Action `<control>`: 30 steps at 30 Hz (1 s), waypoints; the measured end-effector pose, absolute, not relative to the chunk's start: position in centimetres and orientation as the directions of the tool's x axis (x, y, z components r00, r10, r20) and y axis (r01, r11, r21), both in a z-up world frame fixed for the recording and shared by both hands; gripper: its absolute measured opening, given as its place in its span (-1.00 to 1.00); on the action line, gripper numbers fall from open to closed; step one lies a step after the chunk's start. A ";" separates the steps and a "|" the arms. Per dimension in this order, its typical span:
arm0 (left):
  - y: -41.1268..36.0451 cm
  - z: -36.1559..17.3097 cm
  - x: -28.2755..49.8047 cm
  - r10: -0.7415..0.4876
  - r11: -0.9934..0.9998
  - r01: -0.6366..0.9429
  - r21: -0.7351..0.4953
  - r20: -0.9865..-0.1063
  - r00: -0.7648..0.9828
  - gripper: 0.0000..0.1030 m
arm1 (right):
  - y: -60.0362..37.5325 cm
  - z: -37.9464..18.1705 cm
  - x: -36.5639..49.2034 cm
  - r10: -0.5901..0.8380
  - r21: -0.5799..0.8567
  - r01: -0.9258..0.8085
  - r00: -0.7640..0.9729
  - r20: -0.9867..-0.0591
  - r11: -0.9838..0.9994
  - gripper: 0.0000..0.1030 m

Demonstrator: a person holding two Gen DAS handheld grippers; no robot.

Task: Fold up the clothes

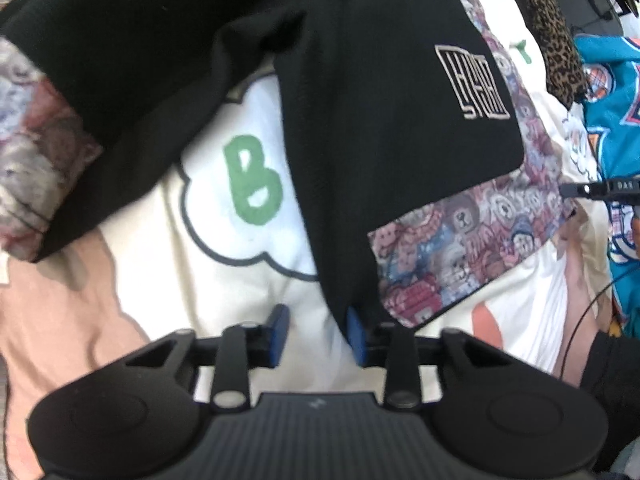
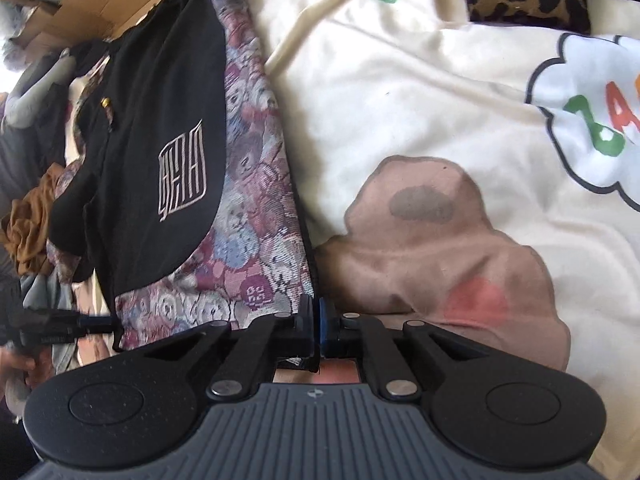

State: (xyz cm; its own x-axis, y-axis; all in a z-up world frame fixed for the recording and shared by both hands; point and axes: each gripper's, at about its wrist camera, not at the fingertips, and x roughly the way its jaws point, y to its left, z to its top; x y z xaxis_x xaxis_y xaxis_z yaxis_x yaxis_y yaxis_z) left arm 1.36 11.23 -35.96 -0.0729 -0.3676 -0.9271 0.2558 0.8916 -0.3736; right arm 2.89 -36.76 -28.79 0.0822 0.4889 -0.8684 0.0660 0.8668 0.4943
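Note:
The garment is black with a beige embroidered logo and bear-patterned tapestry panels (image 1: 392,92). It lies spread over a cream cartoon bedcover (image 1: 224,288). My left gripper (image 1: 318,332) is open, and a black corner of the garment hangs down against its right fingertip (image 1: 355,330). In the right wrist view the same garment (image 2: 168,152) lies at the left. My right gripper (image 2: 317,320) is shut on the garment's tapestry hem corner. The left gripper also shows at the left edge of the right wrist view (image 2: 96,322).
A leopard-print cloth (image 1: 552,36) and a teal jersey (image 1: 616,120) lie at the right. The right gripper's tip (image 1: 592,190) shows at the right edge. A cardboard box (image 2: 104,4) and a brown cloth (image 2: 28,232) are at the left.

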 end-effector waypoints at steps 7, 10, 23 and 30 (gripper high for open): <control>11.4 -35.8 2.5 -0.429 0.887 0.182 -0.425 -0.903 -0.017 -0.12 | -37.3 -29.3 3.3 0.502 0.511 0.091 0.103 -0.859 0.855 -0.60; 10.7 -36.5 2.3 -0.434 0.882 0.185 -0.434 -0.900 -0.039 -0.10 | -37.3 -30.2 3.3 0.516 0.523 0.103 0.091 -0.852 0.846 -0.41; 8.1 -36.2 0.6 -0.515 0.801 0.255 -0.542 -0.840 -0.168 -0.96 | -37.5 -28.0 3.3 0.466 0.475 0.065 0.114 -0.877 0.878 -0.95; 7.1 -36.5 0.8 -0.541 0.769 0.286 -0.572 -0.820 -0.187 -0.96 | -38.8 -27.3 3.5 0.414 0.428 0.089 0.138 -0.900 0.900 -0.96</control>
